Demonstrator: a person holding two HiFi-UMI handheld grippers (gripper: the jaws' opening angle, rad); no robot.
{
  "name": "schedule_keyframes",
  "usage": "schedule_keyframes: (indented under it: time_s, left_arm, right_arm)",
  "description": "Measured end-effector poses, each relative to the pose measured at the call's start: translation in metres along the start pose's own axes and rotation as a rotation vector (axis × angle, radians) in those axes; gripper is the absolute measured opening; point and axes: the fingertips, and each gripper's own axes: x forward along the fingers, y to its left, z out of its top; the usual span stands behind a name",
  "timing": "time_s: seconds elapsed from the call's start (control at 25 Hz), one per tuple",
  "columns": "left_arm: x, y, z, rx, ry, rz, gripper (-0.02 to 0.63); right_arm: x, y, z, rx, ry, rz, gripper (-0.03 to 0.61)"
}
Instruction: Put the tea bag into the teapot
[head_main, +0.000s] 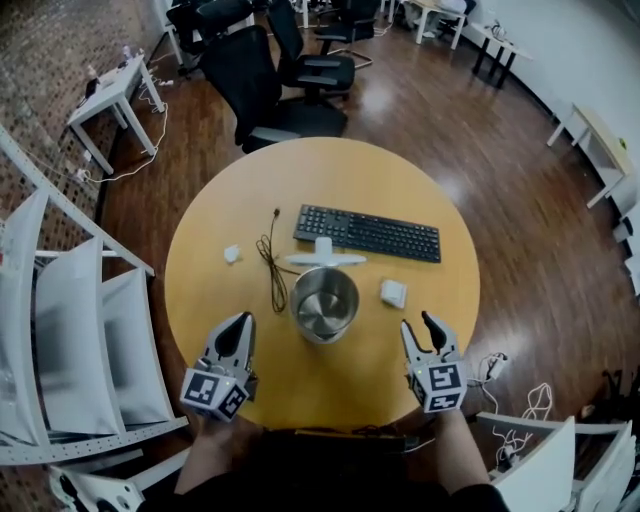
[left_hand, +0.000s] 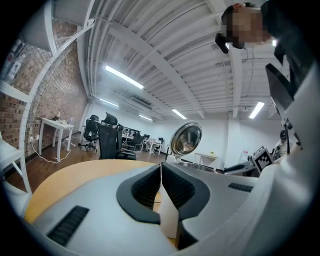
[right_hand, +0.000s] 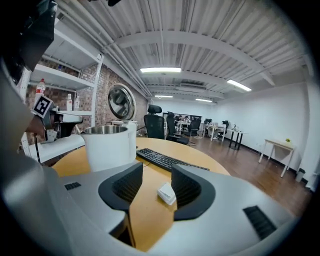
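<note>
Right claw (head_main: 417, 325) spread at the near-right edge of the table (head_main: 200, 290), pinching nothing. Tea bag (head_main: 393, 293) flat on the wood just ahead of the claw's tips and apart from them, framed in the gap between the 2 jaws in the right gripper view. Lies between the teapot (head_main: 325, 303) and the table's right edge. Left claw (head_main: 238, 322) pressed together on nothing, at the near-left edge.

Teapot upright at the middle of the table, lid (head_main: 325, 258) swung open toward the far edge. Shows only polished steel inside. Cylindrical, with a white outer wall. Tea bag small, white, squarish, paper-like. Table round, smooth yellow wood. 1 black keyboard (head_main: 368, 233) beyond the teapot, 1 thin black cable (head_main: 272, 262) looped left of the teapot.
</note>
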Motion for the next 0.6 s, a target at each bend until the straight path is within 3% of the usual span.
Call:
schedule_keyframes:
  time_s: [0.2,0.32,0.52,0.6]
  left_arm:
    - [0.005,0.001,-0.007,-0.023,0.002,0.035,0.002]
    - [0.003,0.003,-0.013,-0.030,0.011,0.058,0.002]
    - [-0.003,0.007,-0.028,-0.064,0.039,0.107,0.002]
    - [-0.007,0.008,-0.035,-0.077,0.045,0.123,0.002]
  right_arm:
    - [0.025,-0.002,0.003,0.010,0.037,0.009,0.183]
    - [0.036,-0.003,0.001,-0.041,0.068,0.040,0.183]
    - [0.068,-0.010,-0.026,-0.114,0.148,0.051,0.183]
    - [0.082,-0.010,-0.042,-0.147,0.196,0.053,0.216]
